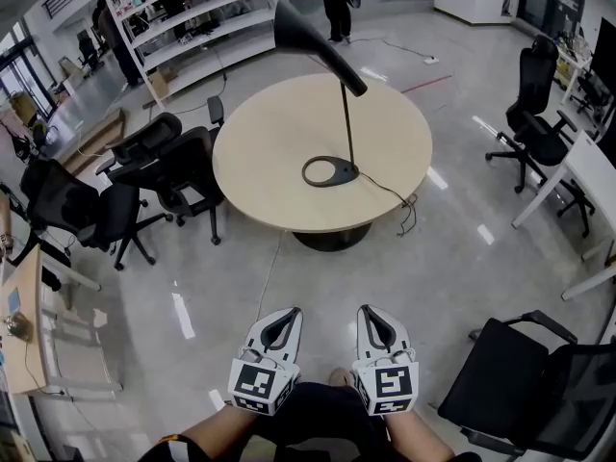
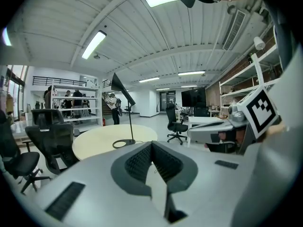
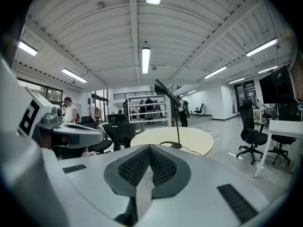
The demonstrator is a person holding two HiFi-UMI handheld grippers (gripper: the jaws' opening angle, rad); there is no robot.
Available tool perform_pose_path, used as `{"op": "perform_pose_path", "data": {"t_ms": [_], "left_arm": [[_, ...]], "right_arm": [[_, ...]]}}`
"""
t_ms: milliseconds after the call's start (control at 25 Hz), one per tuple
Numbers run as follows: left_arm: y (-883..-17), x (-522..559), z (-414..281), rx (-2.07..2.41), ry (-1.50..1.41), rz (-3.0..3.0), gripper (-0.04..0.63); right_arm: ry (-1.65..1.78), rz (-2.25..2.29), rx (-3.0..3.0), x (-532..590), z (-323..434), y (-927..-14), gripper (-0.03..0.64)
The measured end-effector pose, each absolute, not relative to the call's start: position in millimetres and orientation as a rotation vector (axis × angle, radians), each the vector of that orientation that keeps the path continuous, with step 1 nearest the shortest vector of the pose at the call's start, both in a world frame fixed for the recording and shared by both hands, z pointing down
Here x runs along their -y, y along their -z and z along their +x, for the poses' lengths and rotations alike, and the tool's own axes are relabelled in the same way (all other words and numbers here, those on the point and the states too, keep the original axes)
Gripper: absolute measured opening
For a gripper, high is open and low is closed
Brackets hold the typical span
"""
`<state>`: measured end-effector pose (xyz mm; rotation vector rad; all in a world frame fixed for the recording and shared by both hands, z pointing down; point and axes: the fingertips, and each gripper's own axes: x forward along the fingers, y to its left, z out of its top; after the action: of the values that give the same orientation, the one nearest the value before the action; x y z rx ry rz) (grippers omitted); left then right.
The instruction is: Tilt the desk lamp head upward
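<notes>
2 jaw pairs pressed together, empty: left gripper [image 1: 285,318], right gripper [image 1: 372,316], well apart from lamp [image 1: 346,114]. head [image 1: 306,38] looks light, rigid; probably pinch its rim, steady base [image 1: 330,171].

The lamp [image 1: 346,114] is standing on the round table [image 1: 260,152], its base [image 1: 330,171] sitting near the table's middle and its head [image 1: 294,27] leaning toward the shelves [image 1: 183,17] behind. Office chairs [image 1: 168,166] are crowding the table's left side, and another chair [image 1: 539,133] is sitting well off to its right. In front of the table and well apart from it, the left gripper [image 1: 285,313] and the right gripper [image 1: 370,311] are hanging side by side.
</notes>
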<state>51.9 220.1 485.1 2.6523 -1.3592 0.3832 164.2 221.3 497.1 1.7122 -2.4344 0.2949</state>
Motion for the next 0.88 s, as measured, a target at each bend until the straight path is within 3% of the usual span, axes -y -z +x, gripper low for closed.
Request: {"op": "perform_pose_path", "data": {"t_ms": [880], "left_arm": [[-496.7, -299.1, -135.3, 1.342, -0.285, 2.654, 0.048]], "right_arm": [[-0.270, 1.739, 2.342, -304.6, -31.3, -486.3, 0.009]]}}
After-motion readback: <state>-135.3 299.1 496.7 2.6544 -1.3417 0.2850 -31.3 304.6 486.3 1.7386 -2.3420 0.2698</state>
